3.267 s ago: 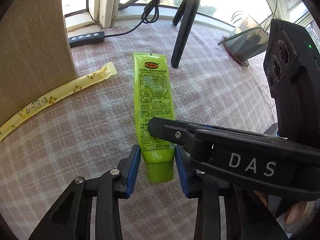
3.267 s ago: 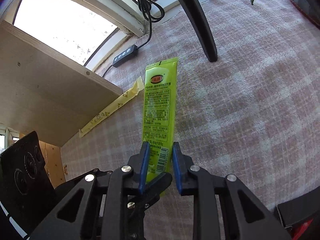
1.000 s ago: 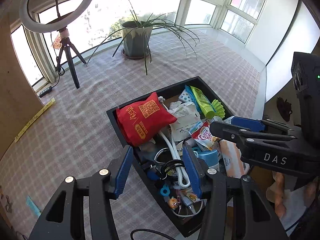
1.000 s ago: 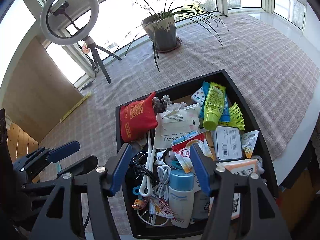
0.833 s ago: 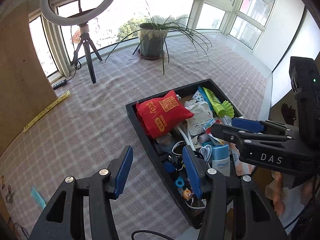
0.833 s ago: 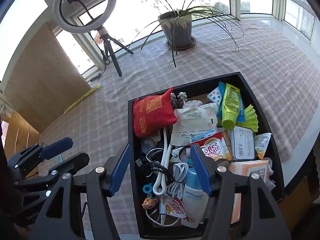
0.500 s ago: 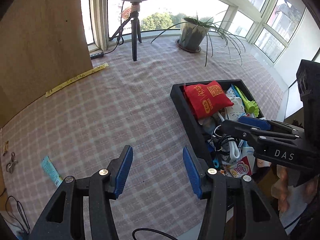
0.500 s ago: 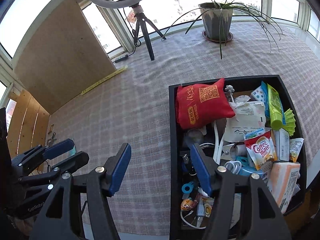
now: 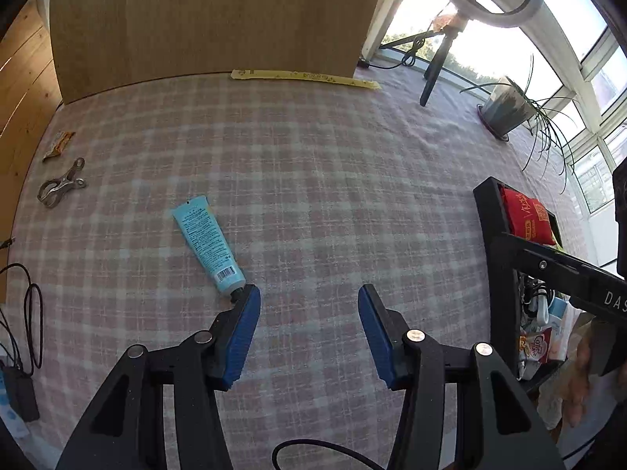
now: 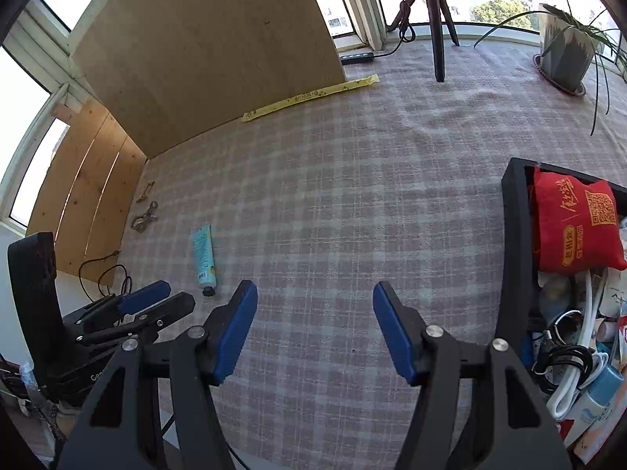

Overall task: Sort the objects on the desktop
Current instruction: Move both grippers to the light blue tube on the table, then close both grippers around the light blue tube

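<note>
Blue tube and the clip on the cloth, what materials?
Light blue tube: looks like soft plastic, matte, with a flat crimped end, printed text and a black cap. Clip: likely bare metal, given its silvery shine, though it is small in view.

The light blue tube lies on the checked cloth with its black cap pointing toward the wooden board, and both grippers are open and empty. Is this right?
Not quite. The light blue tube does lie on the checked cloth, but the left wrist view shows its black cap pointing toward the left gripper, away from the wooden board. The left and the right gripper are both open and empty.
</note>
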Available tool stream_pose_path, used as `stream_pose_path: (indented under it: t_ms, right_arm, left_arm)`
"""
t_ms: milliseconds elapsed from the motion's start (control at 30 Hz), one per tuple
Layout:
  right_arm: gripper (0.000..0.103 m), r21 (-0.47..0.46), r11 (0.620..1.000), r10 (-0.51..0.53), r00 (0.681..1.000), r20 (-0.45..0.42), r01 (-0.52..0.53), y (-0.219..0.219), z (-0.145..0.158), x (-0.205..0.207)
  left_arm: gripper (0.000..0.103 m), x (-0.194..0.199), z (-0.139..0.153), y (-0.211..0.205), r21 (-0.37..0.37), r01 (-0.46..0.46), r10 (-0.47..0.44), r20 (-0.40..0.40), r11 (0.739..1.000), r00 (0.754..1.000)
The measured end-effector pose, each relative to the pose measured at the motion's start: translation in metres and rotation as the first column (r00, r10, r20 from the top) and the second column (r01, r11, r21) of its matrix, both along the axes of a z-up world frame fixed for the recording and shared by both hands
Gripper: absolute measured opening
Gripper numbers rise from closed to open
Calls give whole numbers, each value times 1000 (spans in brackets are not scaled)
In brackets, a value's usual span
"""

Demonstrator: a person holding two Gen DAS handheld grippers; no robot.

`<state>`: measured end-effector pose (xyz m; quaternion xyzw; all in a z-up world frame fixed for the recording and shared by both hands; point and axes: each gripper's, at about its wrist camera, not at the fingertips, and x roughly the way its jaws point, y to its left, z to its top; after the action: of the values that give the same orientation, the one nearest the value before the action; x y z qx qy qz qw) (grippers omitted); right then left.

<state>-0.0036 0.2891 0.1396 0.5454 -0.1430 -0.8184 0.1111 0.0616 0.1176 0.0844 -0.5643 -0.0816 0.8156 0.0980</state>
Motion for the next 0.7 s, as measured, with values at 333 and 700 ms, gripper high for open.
stream_pose_path:
  t_ms: [333,700]
  right_arm:
    - [55,-120,983,160,976,149,-143,-96,-50,-54]
    - [38,-161,962,257,935,245,-222,-164,-97,-89]
  left_arm:
    - [48,-6,-48,-51,112,-154,142,109,982,984]
    - [47,-26,-74,-57,153,-191,169,145,969,975]
